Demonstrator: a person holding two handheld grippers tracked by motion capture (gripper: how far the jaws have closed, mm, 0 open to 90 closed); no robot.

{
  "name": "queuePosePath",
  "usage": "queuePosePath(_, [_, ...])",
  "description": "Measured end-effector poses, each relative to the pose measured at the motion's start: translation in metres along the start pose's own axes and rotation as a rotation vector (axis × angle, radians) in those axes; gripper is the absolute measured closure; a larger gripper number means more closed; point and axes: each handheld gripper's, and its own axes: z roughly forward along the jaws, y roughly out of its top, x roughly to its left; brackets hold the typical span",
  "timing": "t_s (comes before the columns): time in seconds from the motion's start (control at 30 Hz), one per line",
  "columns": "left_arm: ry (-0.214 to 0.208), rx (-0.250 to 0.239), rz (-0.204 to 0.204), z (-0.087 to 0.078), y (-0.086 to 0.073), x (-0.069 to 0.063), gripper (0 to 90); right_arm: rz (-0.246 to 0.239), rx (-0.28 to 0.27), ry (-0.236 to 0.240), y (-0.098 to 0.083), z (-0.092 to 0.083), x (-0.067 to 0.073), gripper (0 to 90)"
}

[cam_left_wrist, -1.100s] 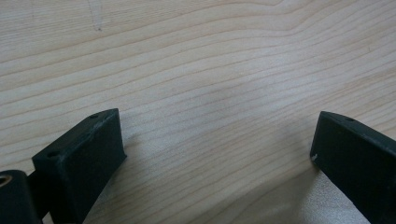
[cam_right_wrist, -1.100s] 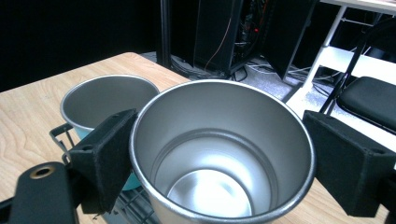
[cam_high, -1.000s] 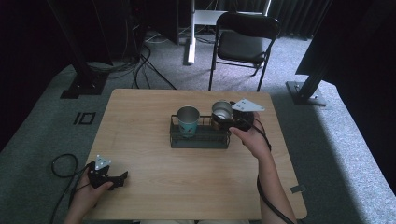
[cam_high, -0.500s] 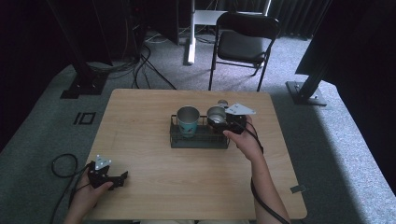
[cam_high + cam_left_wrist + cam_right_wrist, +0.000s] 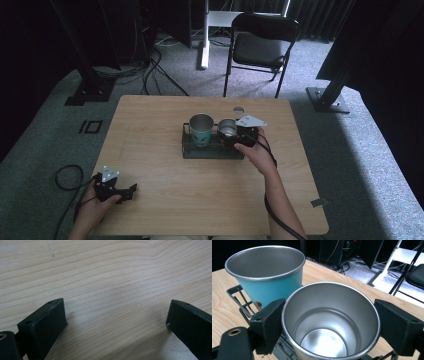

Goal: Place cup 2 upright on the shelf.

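- Right gripper point(image 5: 329, 322): jaws spread around the steel cup point(image 5: 330, 320), one on each side of the rim. Left jaw touches the cup wall; right jaw sits just beside it, contact unclear. Not squeezed shut.
- Steel cup stands upright and empty in the right part of the black wire rack point(image 5: 212, 150), mouth open to the ceiling.
- Teal cup point(image 5: 265, 272) at 10 o'clock from the steel cup in the right gripper view, upright, steel inside, close beside it in the same rack. Whether the two touch, can't tell.
- From the high view: the rack is near table centre, slightly toward 1 o'clock; the teal cup point(image 5: 201, 130) is on its left, the steel cup point(image 5: 227, 129) on its right, with the right gripper point(image 5: 239, 137) coming in from 4 o'clock, the right hand point(image 5: 255, 152) behind it.
- Left gripper point(image 5: 116, 320): jaws wide apart, nothing between them, bare wood below.
- Left gripper point(image 5: 125, 192) at 7 o'clock on the table point(image 5: 165, 200), near the front edge, held by the left hand point(image 5: 97, 202), well apart from the rack.
- Folding chair point(image 5: 262, 45) beyond the table at 12 o'clock, cables point(image 5: 150, 70) on the carpet at 11.
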Motion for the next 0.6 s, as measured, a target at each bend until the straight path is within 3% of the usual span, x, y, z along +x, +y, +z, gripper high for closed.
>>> queuePosePath(0.6, [0.000, 0.000, -0.002, 0.0000, 0.0000, -0.0001, 3.3, -0.002, 0.020, -0.013, -0.0099, 0.0104, 0.0052, 13.3])
